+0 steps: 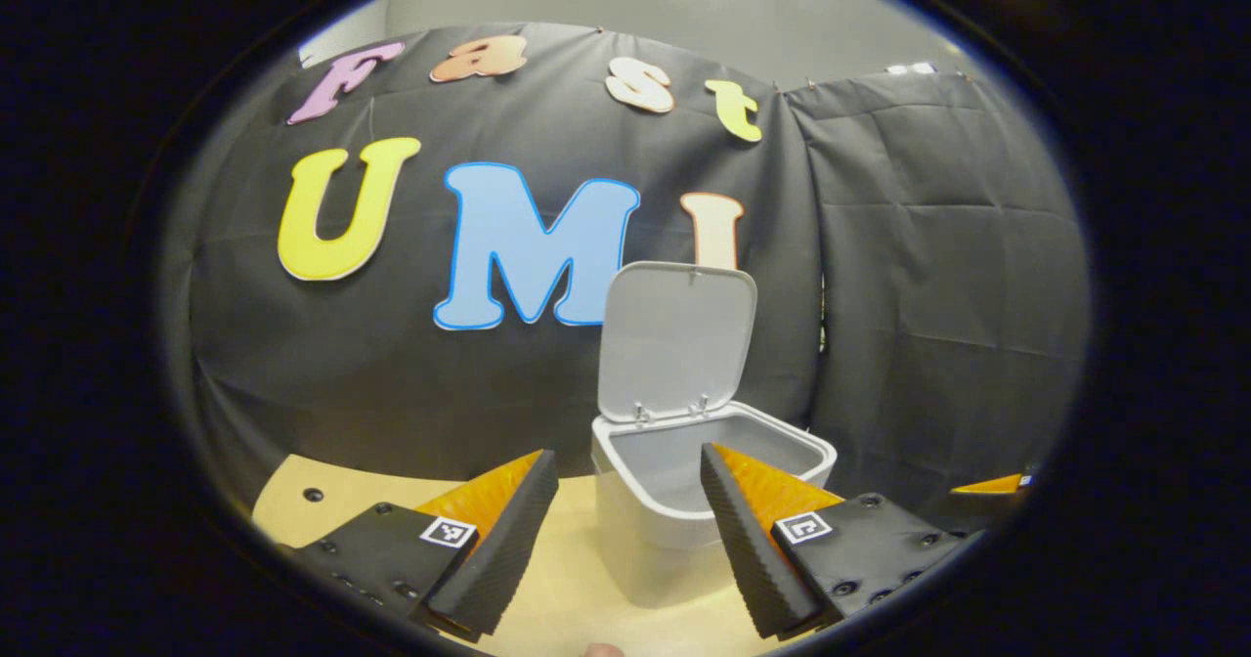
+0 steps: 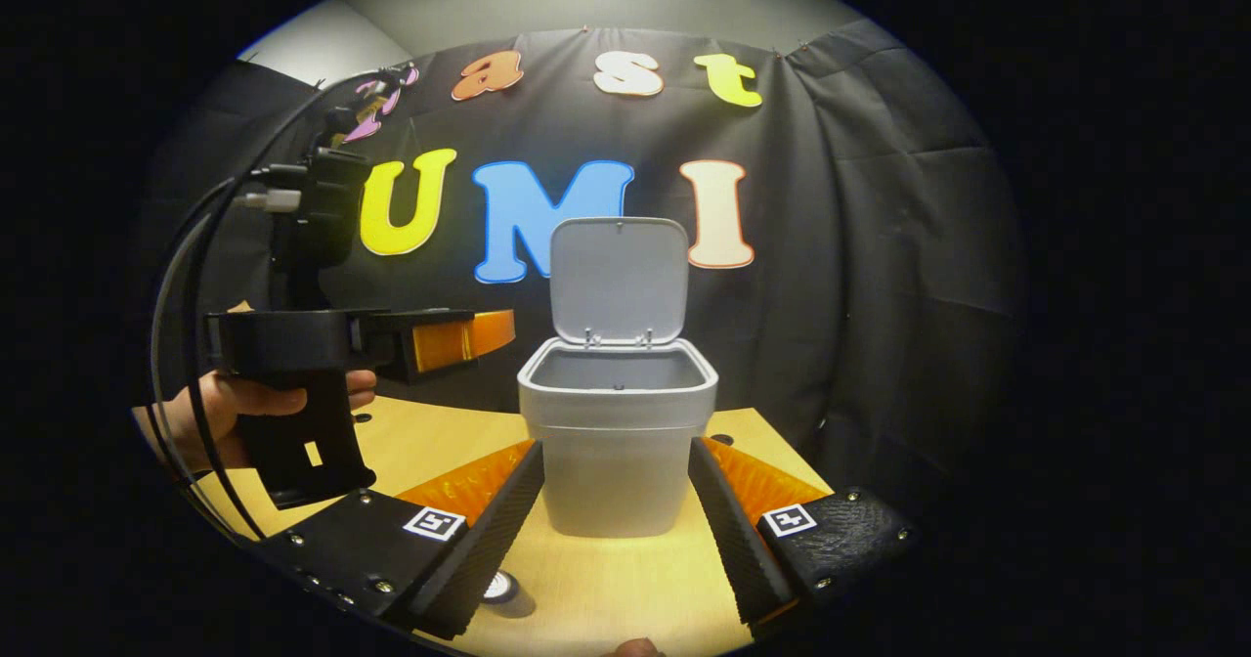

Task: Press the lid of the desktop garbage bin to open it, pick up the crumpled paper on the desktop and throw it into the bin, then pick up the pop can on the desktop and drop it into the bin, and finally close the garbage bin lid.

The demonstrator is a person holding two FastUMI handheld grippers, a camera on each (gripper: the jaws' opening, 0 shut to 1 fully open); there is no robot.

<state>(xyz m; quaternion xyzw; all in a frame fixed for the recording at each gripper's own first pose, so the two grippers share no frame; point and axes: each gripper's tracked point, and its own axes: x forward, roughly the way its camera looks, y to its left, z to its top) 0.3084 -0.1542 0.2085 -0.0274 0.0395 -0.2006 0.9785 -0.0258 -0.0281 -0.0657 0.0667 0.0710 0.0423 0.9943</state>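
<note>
The light grey desktop bin (image 1: 674, 510) stands on the wooden table with its lid (image 1: 676, 339) swung up and upright at the back. My left gripper (image 1: 625, 457) is open just in front of the bin's near left corner, above the table, with nothing between its fingers. In the right gripper view the bin (image 2: 616, 461) sits straight ahead, lid (image 2: 618, 281) raised. My right gripper (image 2: 614, 447) is open, its fingers either side of the bin's front and short of it. The left gripper (image 2: 484, 332), held by a hand (image 2: 244, 403), hovers left of the bin's rim.
The wooden tabletop (image 2: 625, 579) runs under both grippers, with small round holes (image 2: 721, 439) and a round fitting (image 2: 499, 587) near my right gripper's left finger. The booth's black cloth wall (image 1: 928, 295) hangs close behind the bin. Cables (image 2: 191, 276) trail from the left gripper.
</note>
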